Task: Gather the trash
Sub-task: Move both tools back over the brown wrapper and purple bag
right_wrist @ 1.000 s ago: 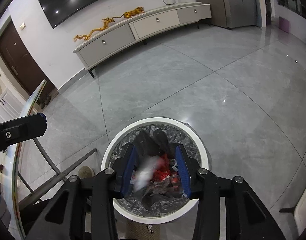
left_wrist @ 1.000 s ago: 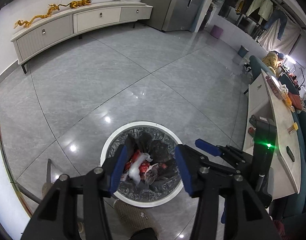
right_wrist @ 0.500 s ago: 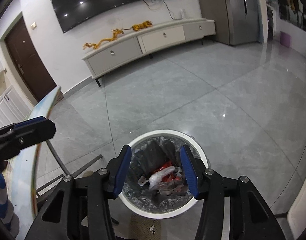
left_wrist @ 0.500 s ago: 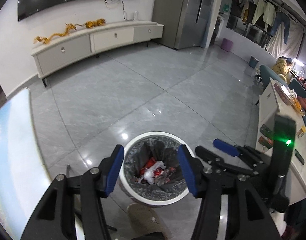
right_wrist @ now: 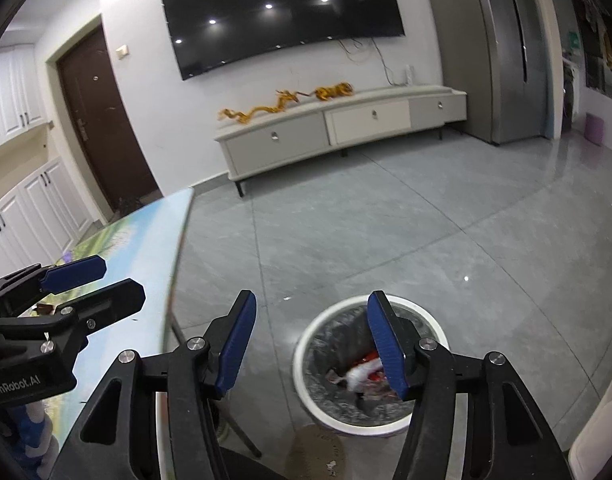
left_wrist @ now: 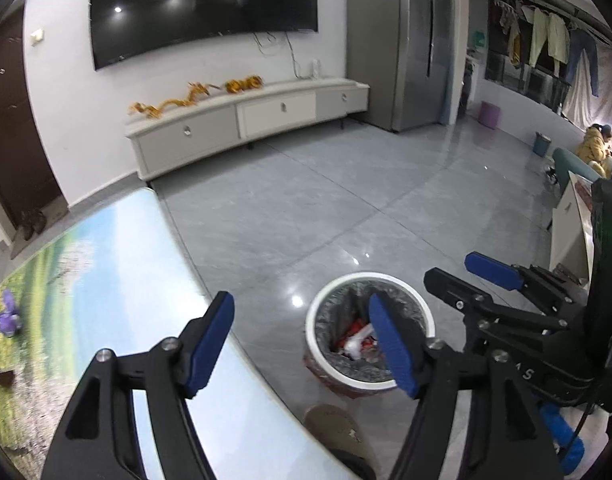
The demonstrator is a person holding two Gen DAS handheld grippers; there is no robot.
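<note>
Hovering with jaws spread and nothing held, the left gripper and right gripper flanked the lined bin beside the table's edge

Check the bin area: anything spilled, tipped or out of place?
Nothing stands out. The trash bin stands upright on the floor, liner in place, wrappers inside. Both the left hand-held gripper and the right hand-held gripper are open and empty.

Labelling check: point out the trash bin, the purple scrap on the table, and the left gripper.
trash bin [left_wrist: 318, 320]: left wrist view, white rim, left side.
purple scrap [left_wrist: 7, 314]: left wrist view, its middle, on the table.
left gripper [left_wrist: 301, 344]: left wrist view, midway between its fingertips.
</note>
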